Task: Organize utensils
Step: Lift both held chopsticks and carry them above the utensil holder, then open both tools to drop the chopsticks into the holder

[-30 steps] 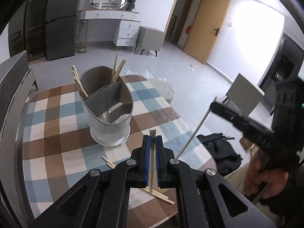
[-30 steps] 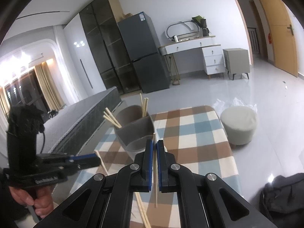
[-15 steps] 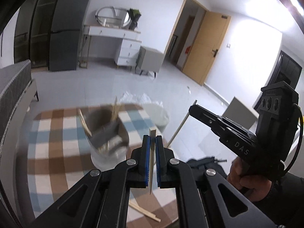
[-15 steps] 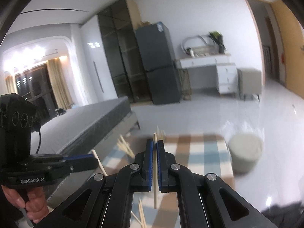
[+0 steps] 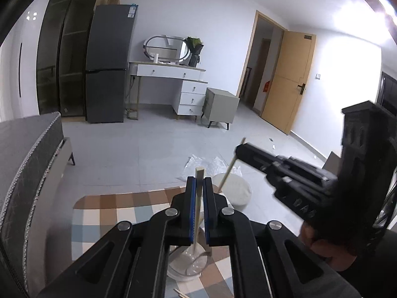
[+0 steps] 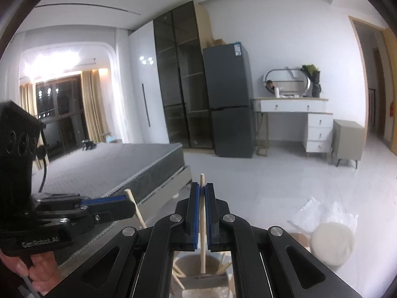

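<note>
Gripping chopsticks [image 5: 198, 198] above holder [image 6: 201, 273], both hand-held grippers [image 5: 199, 186]

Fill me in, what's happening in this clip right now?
A person holds a handheld gripper in each hand, sorting chopsticks into a divided utensil holder on a checkered table. The left gripper is shut on a flat-ended chopstick, its lower end down by the holder. The right gripper is shut on a round chopstick whose tip hangs in a compartment that already holds several chopsticks. Neither stick is released yet.
</note>
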